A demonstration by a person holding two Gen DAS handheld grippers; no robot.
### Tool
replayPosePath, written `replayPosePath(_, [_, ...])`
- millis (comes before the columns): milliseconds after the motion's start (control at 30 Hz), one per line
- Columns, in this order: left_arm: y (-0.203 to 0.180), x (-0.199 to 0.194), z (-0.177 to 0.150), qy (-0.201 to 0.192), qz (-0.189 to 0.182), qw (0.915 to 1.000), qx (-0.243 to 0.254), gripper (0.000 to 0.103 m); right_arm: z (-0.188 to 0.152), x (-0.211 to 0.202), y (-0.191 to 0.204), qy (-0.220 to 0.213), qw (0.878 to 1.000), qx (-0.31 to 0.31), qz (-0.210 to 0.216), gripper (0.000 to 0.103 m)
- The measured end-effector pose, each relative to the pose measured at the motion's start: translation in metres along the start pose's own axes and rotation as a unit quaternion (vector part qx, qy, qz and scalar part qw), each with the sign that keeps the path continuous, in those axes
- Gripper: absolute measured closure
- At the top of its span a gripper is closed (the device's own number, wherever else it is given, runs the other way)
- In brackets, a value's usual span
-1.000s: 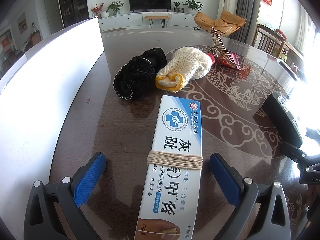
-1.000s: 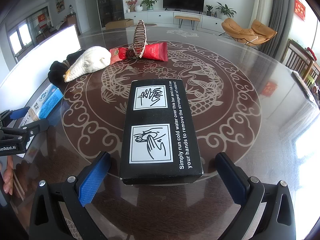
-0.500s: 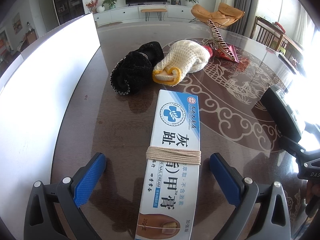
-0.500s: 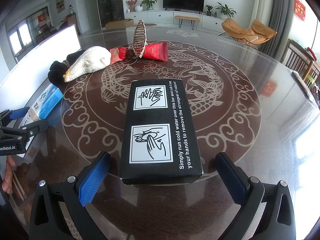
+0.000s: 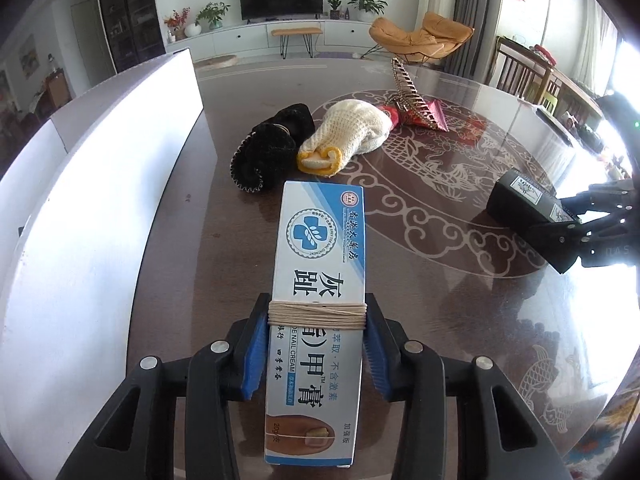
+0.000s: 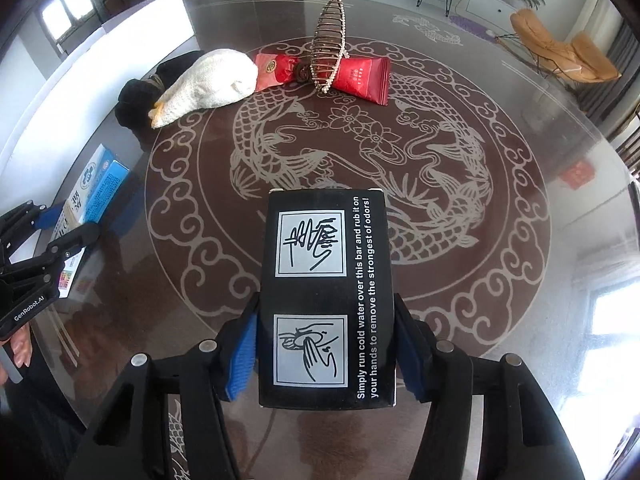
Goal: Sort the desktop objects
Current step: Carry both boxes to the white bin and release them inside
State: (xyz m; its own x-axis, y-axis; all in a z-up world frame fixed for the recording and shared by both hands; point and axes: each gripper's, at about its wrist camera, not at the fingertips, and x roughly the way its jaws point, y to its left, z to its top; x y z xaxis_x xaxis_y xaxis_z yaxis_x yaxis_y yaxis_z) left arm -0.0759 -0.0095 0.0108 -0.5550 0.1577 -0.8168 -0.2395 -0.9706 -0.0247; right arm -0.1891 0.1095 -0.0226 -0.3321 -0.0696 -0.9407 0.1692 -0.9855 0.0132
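My left gripper [image 5: 317, 344] is shut on a white and blue nail cream box [image 5: 320, 272] bound with string, held above the table. My right gripper [image 6: 326, 354] is shut on a black soap-bar box [image 6: 326, 276] and holds it above the table. The black box also shows at the right of the left wrist view [image 5: 524, 204]. The cream box shows at the left of the right wrist view [image 6: 96, 188].
On the dark round table [image 6: 460, 280] lie a black knit item [image 5: 272, 152], a cream glove [image 5: 348, 136], a red packet [image 6: 360, 74] and a beaded hair clip [image 6: 330, 42]. A white box wall [image 5: 100, 184] stands along the left.
Both grippers have closed on their boxes, which were lying between open jaws before. Both boxes now appear lifted off the table.
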Motion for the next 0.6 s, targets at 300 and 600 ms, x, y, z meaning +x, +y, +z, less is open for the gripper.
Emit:
replayPosePath(300, [0.052,-0.111,0.015,-0.101,-0.011,0.9943,-0.033,0.060,0.049,-0.067,0.059,-0.065,0.997,-0.002,0.051,0.044])
replayPosePath(600, [0.200,-0.161,0.013,-0.107,0.061,0.9834,-0.133,0.060,0.117,-0.104,0.221,-0.126,0.974,-0.067,0.174,0.044])
